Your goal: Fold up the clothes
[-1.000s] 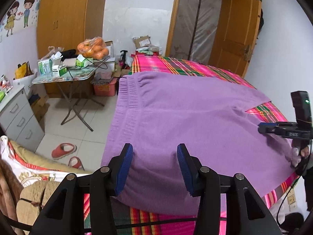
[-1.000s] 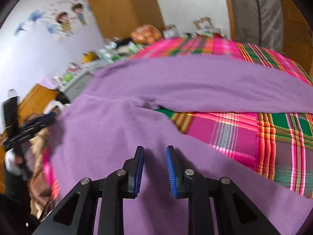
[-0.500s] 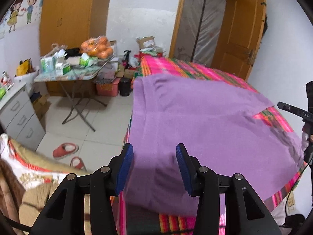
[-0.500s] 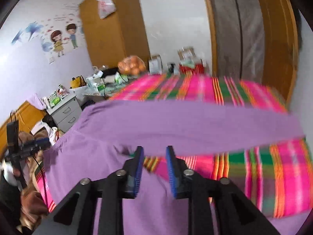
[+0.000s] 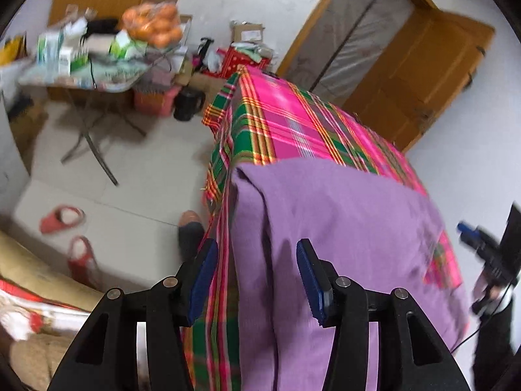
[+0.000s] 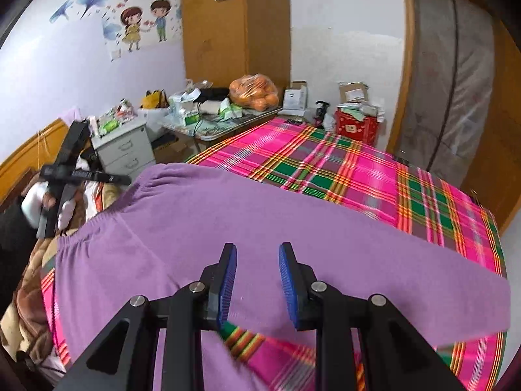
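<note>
1. The purple pants [image 6: 228,228] lie spread on the plaid bed [image 6: 325,163], waistband twd the nightstand side, two legs running away w/ a wedge of bedcover showing btwn them near your right gripper [image 6: 257,280].
2. No crosswise fold is visible; the legs aren't stacked. So the folding looks mostly left to do, tho one moment can't say if this is a lay-out stage or a re-spread.
3. Your left gripper [image 5: 257,280] hangs over the bed's edge by the garment's side; fingers apart, nothing btwn them.
4. Right gripper: fingers apart, empty, over the crotch area.
5. Vs 1 s ago: left view has swung so the bed edge and floor sit under it; the garment reads narrower there. Right view has lifted from close over the cloth to a higher look, w/ fingers wider apart than before.
</note>
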`<state>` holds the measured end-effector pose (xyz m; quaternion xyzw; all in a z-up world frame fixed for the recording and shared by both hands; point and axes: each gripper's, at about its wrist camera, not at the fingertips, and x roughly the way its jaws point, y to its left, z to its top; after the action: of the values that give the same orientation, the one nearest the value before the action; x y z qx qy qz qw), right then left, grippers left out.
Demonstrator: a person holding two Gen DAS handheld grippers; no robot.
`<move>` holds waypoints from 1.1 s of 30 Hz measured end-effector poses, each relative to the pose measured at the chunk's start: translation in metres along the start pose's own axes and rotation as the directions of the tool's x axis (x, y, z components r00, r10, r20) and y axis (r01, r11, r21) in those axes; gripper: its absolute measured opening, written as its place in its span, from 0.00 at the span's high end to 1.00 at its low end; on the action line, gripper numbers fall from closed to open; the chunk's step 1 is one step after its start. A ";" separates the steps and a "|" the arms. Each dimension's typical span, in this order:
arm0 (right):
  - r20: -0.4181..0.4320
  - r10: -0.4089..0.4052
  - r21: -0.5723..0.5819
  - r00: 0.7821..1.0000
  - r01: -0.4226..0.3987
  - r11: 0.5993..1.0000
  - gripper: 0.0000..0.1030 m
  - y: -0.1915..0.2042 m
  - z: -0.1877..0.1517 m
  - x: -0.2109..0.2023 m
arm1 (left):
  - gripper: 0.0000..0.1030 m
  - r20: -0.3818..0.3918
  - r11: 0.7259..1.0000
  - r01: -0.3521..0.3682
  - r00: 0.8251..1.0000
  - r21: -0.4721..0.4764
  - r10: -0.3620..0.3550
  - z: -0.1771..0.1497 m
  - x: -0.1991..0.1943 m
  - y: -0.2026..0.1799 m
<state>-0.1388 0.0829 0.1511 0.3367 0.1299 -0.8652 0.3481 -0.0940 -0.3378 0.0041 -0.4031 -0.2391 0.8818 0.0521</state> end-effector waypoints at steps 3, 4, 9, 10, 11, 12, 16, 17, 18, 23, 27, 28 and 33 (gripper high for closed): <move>-0.042 0.039 -0.027 0.998 -0.040 0.999 0.73 -0.011 0.011 0.026 | 0.49 0.007 0.999 0.035 0.999 -0.034 -0.035 0.015 0.011 0.007; -0.056 0.045 -0.037 0.997 -0.047 0.998 0.73 -0.016 0.015 0.037 | 0.48 0.008 0.998 0.042 0.999 -0.043 -0.041 0.020 0.014 0.009; -0.117 0.046 -0.071 0.992 -0.054 0.996 0.71 -0.043 0.029 0.085 | 0.48 -0.026 0.998 0.042 0.999 -0.050 -0.044 0.030 0.035 0.009; -0.126 0.043 -0.078 0.991 -0.053 0.996 0.71 -0.050 0.032 0.095 | 0.48 -0.030 0.998 0.046 0.998 -0.049 -0.048 0.031 0.038 0.009; -0.134 0.039 -0.080 0.990 -0.050 0.996 0.70 -0.057 0.034 0.101 | 0.48 -0.031 0.998 0.050 0.998 -0.047 -0.051 0.032 0.041 0.008; -0.141 0.035 -0.081 0.989 -0.047 0.996 0.69 -0.064 0.035 0.107 | 0.48 -0.033 0.998 0.053 0.998 -0.046 -0.055 0.033 0.043 0.008; -0.171 0.018 -0.087 0.985 -0.033 0.996 0.66 -0.091 0.042 0.131 | 0.48 -0.044 0.998 0.039 0.998 -0.045 -0.041 0.035 0.054 0.009; -0.178 0.014 -0.088 0.984 -0.030 0.996 0.66 -0.098 0.044 0.137 | 0.48 -0.044 0.999 0.031 0.998 -0.044 -0.033 0.035 0.056 0.010; -0.186 0.010 -0.090 0.983 -0.027 0.996 0.64 -0.105 0.045 0.143 | 0.48 -0.046 0.999 0.023 0.999 -0.049 -0.025 0.035 0.058 0.010; -0.222 0.018 -0.098 0.975 -0.040 0.994 0.60 -0.127 0.048 0.165 | 0.50 -0.055 0.998 0.009 0.998 -0.066 -0.012 0.038 0.069 0.011; -0.228 0.048 -0.101 0.972 -0.073 0.992 0.60 -0.127 0.046 0.168 | 0.64 -0.050 1.000 -0.003 0.999 -0.029 0.002 0.040 0.069 0.002; -0.229 0.050 -0.098 0.972 -0.074 0.992 0.61 -0.126 0.046 0.168 | 0.66 -0.048 1.000 -0.011 0.999 -0.017 0.010 0.040 0.070 0.000; -0.239 0.027 -0.107 0.971 -0.054 0.993 0.97 -0.116 0.045 0.165 | 0.71 -0.023 0.999 -0.043 0.999 0.009 0.043 0.039 0.066 -0.006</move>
<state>-0.3287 0.0608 0.0722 0.4202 0.2121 -0.8028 0.3660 -0.1673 -0.3287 -0.0166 -0.4182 -0.2260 0.8790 0.0375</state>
